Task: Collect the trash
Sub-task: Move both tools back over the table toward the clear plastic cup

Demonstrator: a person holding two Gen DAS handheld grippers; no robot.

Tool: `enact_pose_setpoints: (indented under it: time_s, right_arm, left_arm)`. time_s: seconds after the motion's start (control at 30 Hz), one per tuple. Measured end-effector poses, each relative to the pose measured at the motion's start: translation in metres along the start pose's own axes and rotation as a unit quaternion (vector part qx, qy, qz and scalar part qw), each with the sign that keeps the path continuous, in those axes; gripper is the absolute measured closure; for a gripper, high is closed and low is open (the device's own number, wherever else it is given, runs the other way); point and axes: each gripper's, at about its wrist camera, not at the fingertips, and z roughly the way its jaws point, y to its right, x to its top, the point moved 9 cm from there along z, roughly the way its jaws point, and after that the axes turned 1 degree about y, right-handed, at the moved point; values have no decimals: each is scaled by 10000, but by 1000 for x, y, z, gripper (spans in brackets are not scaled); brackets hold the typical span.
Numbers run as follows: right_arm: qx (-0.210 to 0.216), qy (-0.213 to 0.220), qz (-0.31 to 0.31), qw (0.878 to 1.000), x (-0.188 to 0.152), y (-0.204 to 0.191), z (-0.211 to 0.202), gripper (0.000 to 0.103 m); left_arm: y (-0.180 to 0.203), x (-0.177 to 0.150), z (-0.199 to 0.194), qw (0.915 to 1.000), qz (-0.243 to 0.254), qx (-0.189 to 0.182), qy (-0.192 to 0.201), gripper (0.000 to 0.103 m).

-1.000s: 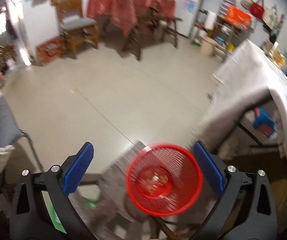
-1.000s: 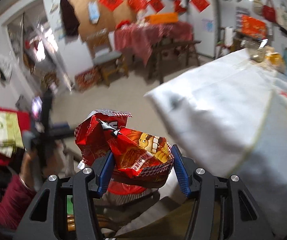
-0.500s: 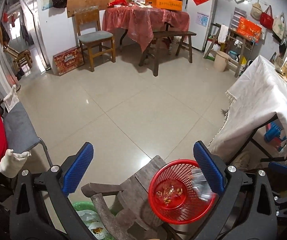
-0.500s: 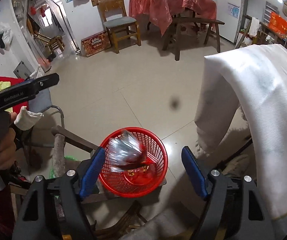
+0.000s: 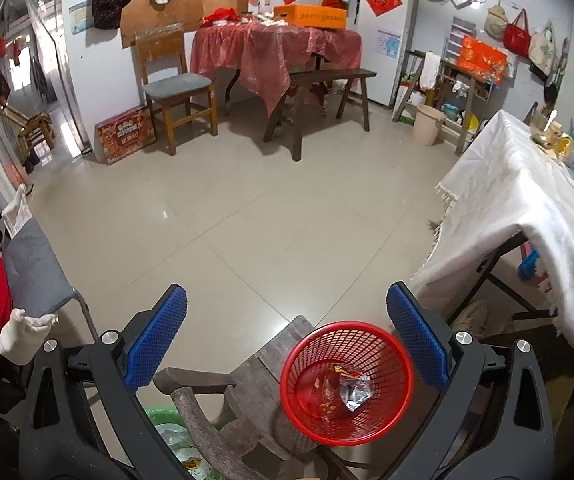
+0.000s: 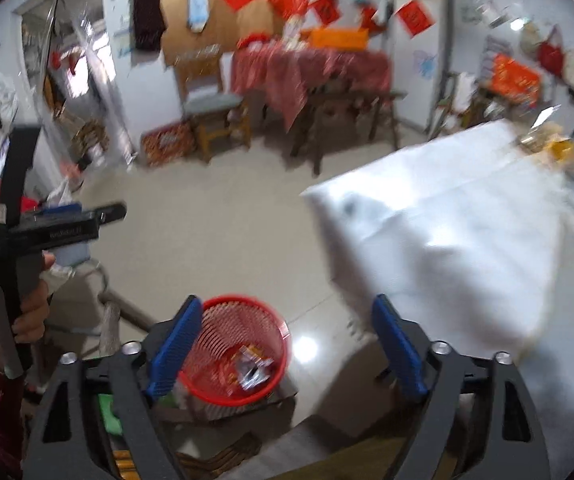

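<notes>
The right gripper point(image 6: 287, 354) has let go: a second ago its pads were clamped on a crumpled red snack wrapper, and now its jaws are opening wide with nothing between them. That wrapper point(image 5: 343, 388) lies inside the red mesh basket point(image 5: 347, 332), silver lining up, on top of a few smaller scraps. So this piece of trash is collected, and I judge the hand is free to go for the next one.

From the right gripper, the basket sits just below and ahead, partly behind its left pad, and the wrapper is well clear of both pads. The left gripper point(image 5: 287, 344) also stands apart and empty; it has risen a little over the basket, which shows low between its pads, nearer the right one.

The basket rests on a worn wooden chair point(image 5: 223, 400). Right of the basket stands the desk under a white cloth point(image 5: 507, 200), where more trash may be waiting.
</notes>
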Motion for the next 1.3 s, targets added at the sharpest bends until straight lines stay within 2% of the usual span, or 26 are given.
enact_pose_setpoints:
  time_s: [0.13,0.2,0.3,0.47,0.57,0.7,0.87,0.93,1.3]
  right_arm:
    - [-535,838,165,9949,16,40,-62,5]
    - [-947,1405,279,9851,24,67,-106,6]
    - [-1324,2069,534,9679,26,103,-164,6]
    - [-2000,2513,1234,9389,3,181,-233,6]
    - [-2064,2561,1678,9293,-18,228,-258,6]
    - [-2382,2432,2089,9168,-51,280,-279,6]
    - [-2182,2164,2701,9125,-84,324,-268,6]
    - [-2300,2077,2952,9038,-97,347,-263,6]
    - [-2634,2041,3527,8744,-145,401,-257,6]
  left_arm:
    - [15,7,-18,9998,99,-85,155,7]
    - [26,10,-25,9995,148,-171,198,7]
    - [49,13,-39,9986,293,-327,299,7]
    - [108,9,-59,9945,713,-660,389,7]
    - [151,2,-69,9895,1017,-946,399,7]
    - [215,-9,-73,9803,1430,-1314,352,7]
    - [298,-17,-76,9652,1945,-1724,305,7]
    - [332,-16,-75,9586,2128,-1868,290,7]
    - [511,-19,-55,9197,3123,-2375,162,7]
